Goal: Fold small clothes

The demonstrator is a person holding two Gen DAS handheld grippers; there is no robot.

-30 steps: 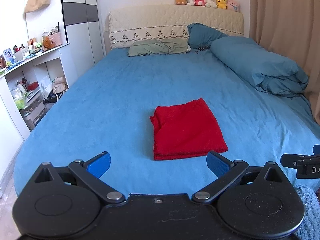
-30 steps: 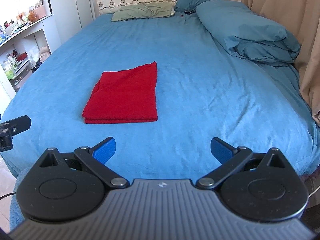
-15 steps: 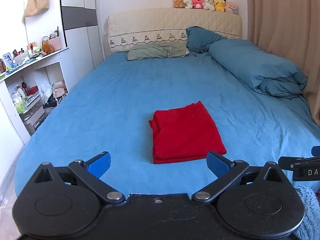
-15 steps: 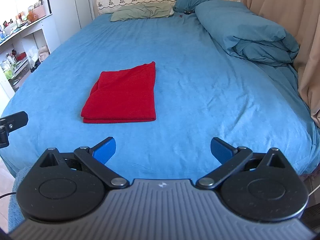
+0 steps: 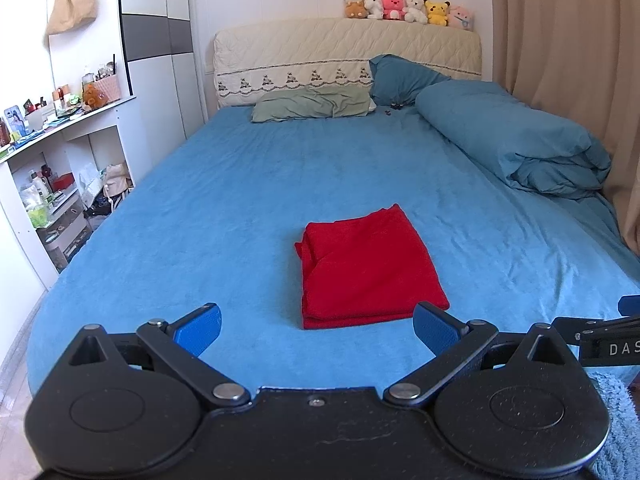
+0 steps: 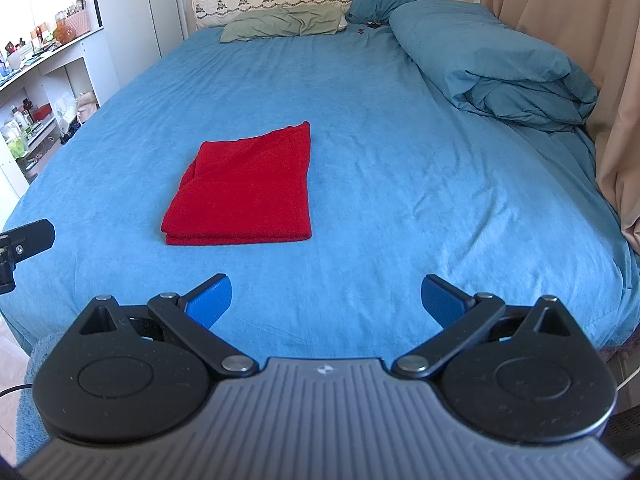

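A red garment [image 5: 370,266] lies folded into a neat rectangle on the blue bed sheet [image 5: 240,208], near the foot of the bed. My left gripper [image 5: 316,326] hovers open just short of its near edge, nothing between the blue pads. In the right wrist view the same red garment [image 6: 246,188] sits ahead and to the left, and my right gripper [image 6: 326,300] is open and empty over bare sheet [image 6: 400,180]. Each gripper's tip shows at the edge of the other's view.
A rolled blue duvet [image 5: 516,140] lies along the right side by beige curtains [image 5: 560,40]. Pillows [image 5: 312,104] and a headboard with plush toys [image 5: 404,8] are at the far end. White shelves [image 5: 52,184] with clutter stand left of the bed.
Both grippers have drawn back slightly from the bed and the left view tilted up a little; the red garment sits lower and farther off. It has not moved on the sheet.
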